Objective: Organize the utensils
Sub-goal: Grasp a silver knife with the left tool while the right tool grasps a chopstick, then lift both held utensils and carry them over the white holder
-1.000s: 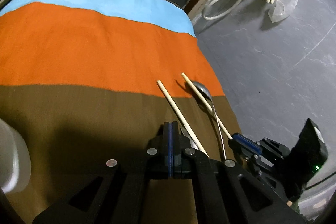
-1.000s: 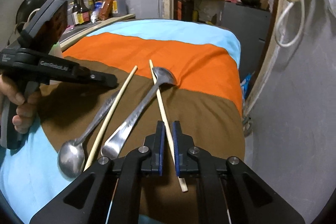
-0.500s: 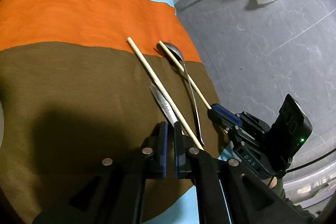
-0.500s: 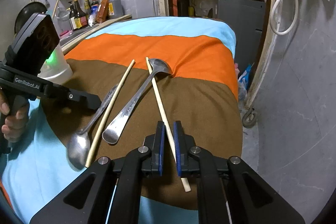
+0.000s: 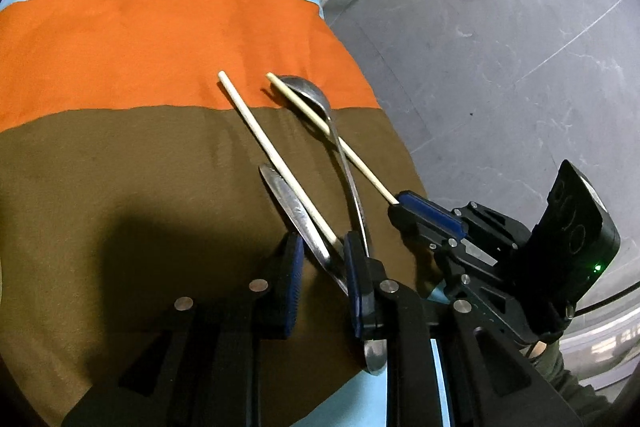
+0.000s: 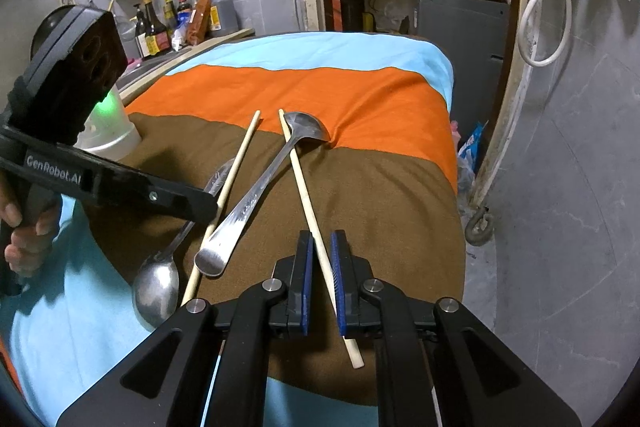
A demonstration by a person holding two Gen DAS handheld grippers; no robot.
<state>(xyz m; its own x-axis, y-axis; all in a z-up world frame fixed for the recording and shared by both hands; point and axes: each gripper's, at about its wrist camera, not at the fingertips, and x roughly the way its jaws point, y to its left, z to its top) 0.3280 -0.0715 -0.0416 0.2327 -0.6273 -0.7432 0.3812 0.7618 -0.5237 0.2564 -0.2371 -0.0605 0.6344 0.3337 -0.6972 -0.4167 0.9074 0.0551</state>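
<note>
Two pale wooden chopsticks and two metal spoons lie on a striped cloth (image 5: 120, 167). My left gripper (image 5: 320, 247) is open, its fingers astride the near end of the left chopstick (image 5: 276, 159) and the small spoon's handle (image 5: 296, 211). My right gripper (image 6: 321, 251) is slightly open around the right chopstick (image 6: 304, 195), which lies across the large spoon (image 6: 260, 191). The small spoon (image 6: 160, 283) lies at the left with its bowl near the cloth's blue part. The right gripper also shows in the left wrist view (image 5: 404, 203).
A white container (image 6: 108, 135) stands on the cloth at the left, behind the left gripper's body (image 6: 72, 131). The table edge drops to a grey floor (image 5: 500, 67) on the right. Bottles (image 6: 160, 27) and a cabinet (image 6: 460, 35) stand beyond the table.
My left gripper has opened and dropped around the left chopstick and small spoon handle. My right gripper has opened slightly around the right chopstick. The utensils have not moved.
</note>
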